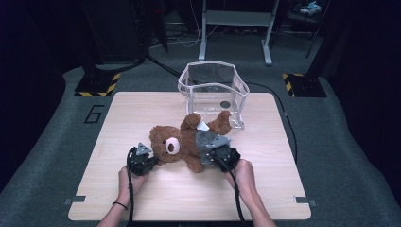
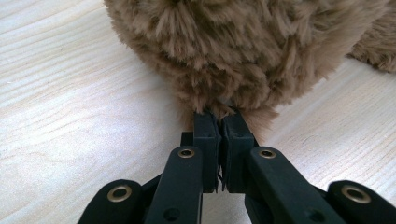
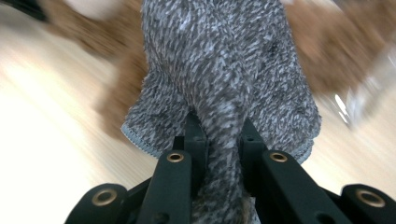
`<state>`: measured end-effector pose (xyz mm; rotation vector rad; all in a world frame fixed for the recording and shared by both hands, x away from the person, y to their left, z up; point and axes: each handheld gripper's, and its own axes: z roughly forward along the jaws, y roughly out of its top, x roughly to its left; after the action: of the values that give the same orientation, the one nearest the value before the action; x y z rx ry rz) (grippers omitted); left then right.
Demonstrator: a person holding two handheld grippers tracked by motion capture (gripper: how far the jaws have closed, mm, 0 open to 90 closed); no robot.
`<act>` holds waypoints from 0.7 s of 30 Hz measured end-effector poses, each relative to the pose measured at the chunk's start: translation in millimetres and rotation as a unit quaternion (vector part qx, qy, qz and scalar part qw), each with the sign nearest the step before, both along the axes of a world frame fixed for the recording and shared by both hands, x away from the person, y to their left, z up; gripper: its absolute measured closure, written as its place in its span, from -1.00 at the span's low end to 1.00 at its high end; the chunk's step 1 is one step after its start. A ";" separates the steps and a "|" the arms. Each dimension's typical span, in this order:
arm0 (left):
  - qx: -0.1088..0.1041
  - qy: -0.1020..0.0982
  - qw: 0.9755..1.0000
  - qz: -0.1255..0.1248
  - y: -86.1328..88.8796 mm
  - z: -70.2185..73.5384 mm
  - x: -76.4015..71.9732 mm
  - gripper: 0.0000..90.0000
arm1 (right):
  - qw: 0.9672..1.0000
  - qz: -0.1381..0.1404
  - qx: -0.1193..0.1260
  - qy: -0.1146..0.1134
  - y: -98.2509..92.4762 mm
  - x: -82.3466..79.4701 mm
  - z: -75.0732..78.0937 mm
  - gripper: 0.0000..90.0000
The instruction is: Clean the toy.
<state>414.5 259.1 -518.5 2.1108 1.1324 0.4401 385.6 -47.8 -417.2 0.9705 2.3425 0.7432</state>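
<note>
The left gripper (image 2: 219, 119) pinches only bear (image 1: 177, 144) fur, which may slip; the right gripper (image 3: 219, 128), clamping the grey knit garment (image 3: 224, 70), could tug the bear free.

teddy bear (image 1: 177, 144) lies mid-table (image 1: 142, 198) | clear bag (image 1: 213, 92) stands behind it, at far edge

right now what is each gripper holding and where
Left gripper pinches fur at the teddy bear's head edge; right gripper clamps a fold of its grey knit garment.
</note>
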 end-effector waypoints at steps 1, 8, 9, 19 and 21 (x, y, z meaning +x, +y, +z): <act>0.000 0.000 1.000 0.000 0.0 0.0 0.0 0.92 | 1.000 0.019 0.002 -0.006 13.8 1.2 -0.7 0.77; -0.002 -0.001 1.000 0.000 0.5 -0.4 0.4 0.92 | 0.997 0.063 -0.033 0.008 57.1 12.5 -20.8 0.77; -0.005 -0.003 1.000 0.000 0.5 -0.9 0.7 0.92 | 0.997 0.063 -0.037 0.009 58.9 14.1 -24.2 0.77; -0.006 -0.005 1.000 0.002 0.9 -1.2 1.0 0.92 | 0.999 0.014 -0.035 0.018 23.4 15.5 -31.8 0.77; -0.006 -0.005 1.000 0.002 0.8 -1.2 1.1 0.92 | 0.999 0.000 -0.035 0.023 12.3 13.8 -32.4 0.77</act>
<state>415.6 259.9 -519.7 2.0937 1.1320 0.4439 399.4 -35.4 -449.6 0.9679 2.3916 0.6413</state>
